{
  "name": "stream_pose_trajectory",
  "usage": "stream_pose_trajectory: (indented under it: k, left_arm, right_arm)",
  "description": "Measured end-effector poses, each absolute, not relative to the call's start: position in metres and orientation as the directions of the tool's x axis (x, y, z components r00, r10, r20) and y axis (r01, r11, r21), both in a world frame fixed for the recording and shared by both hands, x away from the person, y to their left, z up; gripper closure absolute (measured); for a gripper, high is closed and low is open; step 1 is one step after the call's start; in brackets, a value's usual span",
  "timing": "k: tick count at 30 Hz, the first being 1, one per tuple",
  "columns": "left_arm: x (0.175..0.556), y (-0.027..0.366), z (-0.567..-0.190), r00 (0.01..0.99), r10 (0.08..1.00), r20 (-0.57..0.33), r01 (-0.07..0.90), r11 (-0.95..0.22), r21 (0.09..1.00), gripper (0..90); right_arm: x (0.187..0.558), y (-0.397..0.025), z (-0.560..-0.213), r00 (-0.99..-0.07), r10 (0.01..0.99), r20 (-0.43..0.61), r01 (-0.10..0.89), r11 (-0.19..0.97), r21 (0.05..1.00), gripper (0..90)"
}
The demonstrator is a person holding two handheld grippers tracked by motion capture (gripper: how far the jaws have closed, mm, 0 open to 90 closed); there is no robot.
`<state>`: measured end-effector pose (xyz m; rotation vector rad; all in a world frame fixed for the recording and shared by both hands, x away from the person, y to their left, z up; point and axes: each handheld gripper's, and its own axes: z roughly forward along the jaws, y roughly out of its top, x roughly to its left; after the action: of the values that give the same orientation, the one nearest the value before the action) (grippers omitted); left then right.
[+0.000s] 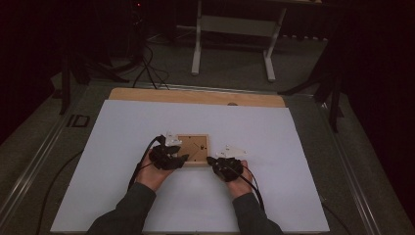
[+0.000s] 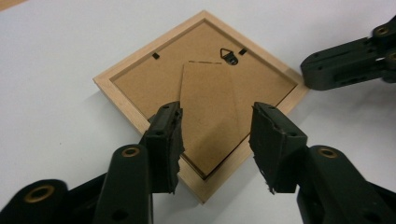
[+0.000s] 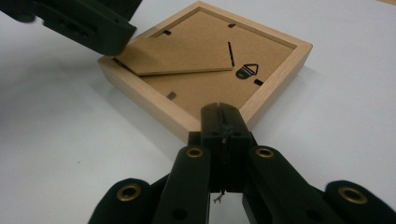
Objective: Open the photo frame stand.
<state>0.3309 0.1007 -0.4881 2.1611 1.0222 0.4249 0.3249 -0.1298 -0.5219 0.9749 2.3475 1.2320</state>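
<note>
Bracing frame (image 3: 205, 70) corner with pinched-shut right claw (image 3: 223, 122); left claw (image 2: 215, 135) wide astride stand flap (image 2: 210, 107) — pinch flap edge gently, lift slowly.

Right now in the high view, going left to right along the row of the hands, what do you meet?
Left hand → left gripper → wooden picture frame, lying back side up → right gripper → right hand. All sit on the white sheet.
</note>
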Motion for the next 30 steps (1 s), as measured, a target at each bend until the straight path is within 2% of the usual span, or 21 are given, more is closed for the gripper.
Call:
stream_pose_trajectory:
  k: [10, 22, 30]
  left_arm:
    - [0.343, 0.093, -0.496, 0.630, 0.777, -0.014, 0.575, -0.454, 0.680, 46.3]
    - [0.348, 0.091, -0.502, 0.627, 0.779, -0.012, 0.589, -0.463, 0.662, 46.1]
    - [0.348, 0.088, -0.503, 0.627, 0.779, -0.008, 0.598, -0.474, 0.646, 50.7]
  right_arm:
    - [0.325, -0.131, -0.523, -0.717, 0.696, 0.038, 0.423, 0.391, 0.817, 89.8]
    - [0.325, -0.131, -0.523, -0.716, 0.696, 0.041, 0.423, 0.388, 0.819, 89.7]
    - [0.325, -0.131, -0.523, -0.716, 0.697, 0.043, 0.424, 0.385, 0.820, 89.7]
